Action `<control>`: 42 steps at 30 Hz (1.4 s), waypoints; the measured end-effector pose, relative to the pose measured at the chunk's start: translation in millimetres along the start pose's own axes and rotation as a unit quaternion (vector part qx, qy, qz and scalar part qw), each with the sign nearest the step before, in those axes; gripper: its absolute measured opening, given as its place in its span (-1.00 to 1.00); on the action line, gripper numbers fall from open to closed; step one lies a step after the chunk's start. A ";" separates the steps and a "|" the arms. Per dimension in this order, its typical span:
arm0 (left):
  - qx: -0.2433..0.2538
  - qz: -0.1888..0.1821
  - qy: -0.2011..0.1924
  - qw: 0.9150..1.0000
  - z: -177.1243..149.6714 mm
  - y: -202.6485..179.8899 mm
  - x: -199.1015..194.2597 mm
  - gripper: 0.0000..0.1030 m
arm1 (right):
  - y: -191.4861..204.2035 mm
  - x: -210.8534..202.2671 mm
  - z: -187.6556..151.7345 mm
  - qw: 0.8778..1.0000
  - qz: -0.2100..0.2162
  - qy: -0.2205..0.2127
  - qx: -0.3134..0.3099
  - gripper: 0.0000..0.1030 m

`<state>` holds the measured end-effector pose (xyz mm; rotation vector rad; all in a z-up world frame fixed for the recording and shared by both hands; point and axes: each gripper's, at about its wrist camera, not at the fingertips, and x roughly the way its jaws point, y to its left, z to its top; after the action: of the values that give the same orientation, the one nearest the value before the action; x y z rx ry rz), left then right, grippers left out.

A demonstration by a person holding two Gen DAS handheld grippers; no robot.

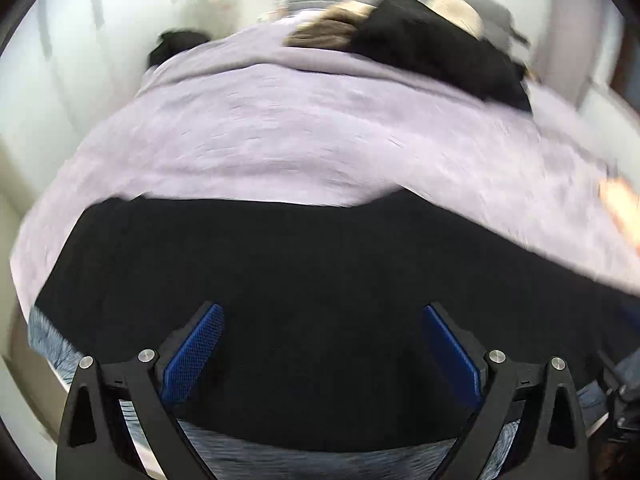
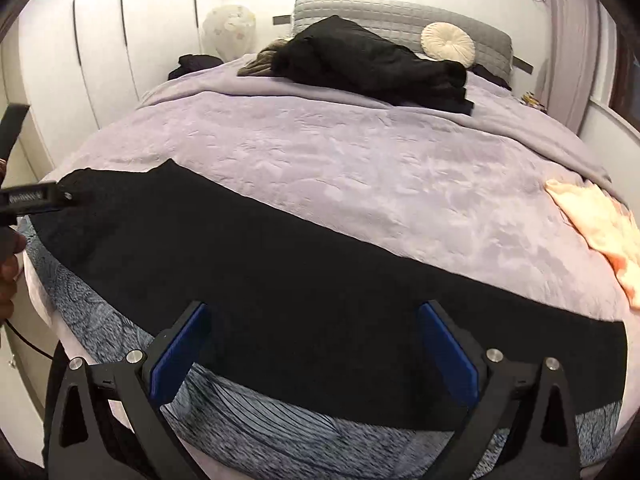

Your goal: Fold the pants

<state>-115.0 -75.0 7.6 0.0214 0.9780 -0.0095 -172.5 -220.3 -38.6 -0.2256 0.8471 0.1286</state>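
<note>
Black pants (image 2: 280,276) lie flat in a long band across the near edge of a bed with a lilac cover (image 2: 360,168). They also show in the blurred left wrist view (image 1: 300,280). My right gripper (image 2: 314,312) is open and empty, its blue pads just above the pants' near edge. My left gripper (image 1: 324,316) is open and empty over the pants. In the right wrist view it shows at the far left (image 2: 36,198), by the pants' left end.
A black jacket (image 2: 372,60) and a round cream cushion (image 2: 448,42) lie by the grey headboard (image 2: 400,12). A peach cloth (image 2: 600,224) lies at the bed's right edge. A grey patterned sheet (image 2: 260,432) shows below the pants. White wardrobes (image 2: 100,40) stand left.
</note>
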 end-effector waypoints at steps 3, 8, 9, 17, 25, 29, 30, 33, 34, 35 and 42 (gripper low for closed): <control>0.059 -0.015 0.036 0.998 -10.1 -49.6 18.8 0.96 | -1.4 26.9 -0.1 0.999 0.008 0.036 -0.011 1.00; 0.059 -0.022 0.021 0.998 -28.4 -49.1 16.8 0.99 | -79.7 22.4 -34.2 0.998 -0.015 0.045 0.050 0.99; 0.058 -0.026 0.023 0.998 -25.5 -45.8 18.6 0.99 | -100.9 15.9 -42.0 0.996 -0.034 0.046 0.066 0.99; 0.064 -0.014 0.045 0.997 -17.2 -64.7 16.2 0.99 | -209.0 -36.0 -93.1 0.988 -0.113 0.031 0.099 0.99; 0.156 -0.073 0.025 0.985 -33.8 -169.9 -19.5 0.99 | -155.8 -93.0 -128.9 0.989 -0.094 -0.045 0.101 1.00; 0.184 -0.074 0.040 0.979 -35.6 -217.5 -14.7 0.99 | -147.2 -97.8 -157.3 0.990 -0.075 -0.055 0.103 1.00; 0.188 -0.077 0.046 0.978 -35.1 -227.2 -13.6 0.99 | -156.8 -99.8 -163.9 0.988 -0.071 -0.057 0.123 1.00; 0.211 -0.078 0.048 0.973 -38.1 -256.4 -13.9 0.99 | -196.6 -109.4 -180.6 0.974 -0.067 -0.072 0.202 0.93; 0.222 -0.078 0.051 0.971 -39.4 -264.5 -11.4 0.99 | -213.3 -112.3 -186.3 0.968 -0.059 -0.080 0.232 0.89; 0.228 -0.077 0.056 0.969 -41.2 -270.7 -7.1 0.99 | -226.9 -113.3 -190.2 0.962 -0.050 -0.085 0.254 0.84; 0.183 -0.089 0.089 0.975 -32.5 -268.9 12.1 0.99 | -267.5 -103.0 -211.9 0.942 0.036 -0.084 0.322 0.47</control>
<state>-139.9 -343.0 -24.3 0.2776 1.1434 -0.3587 -340.1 -534.3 -57.4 0.4289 0.6867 -0.0651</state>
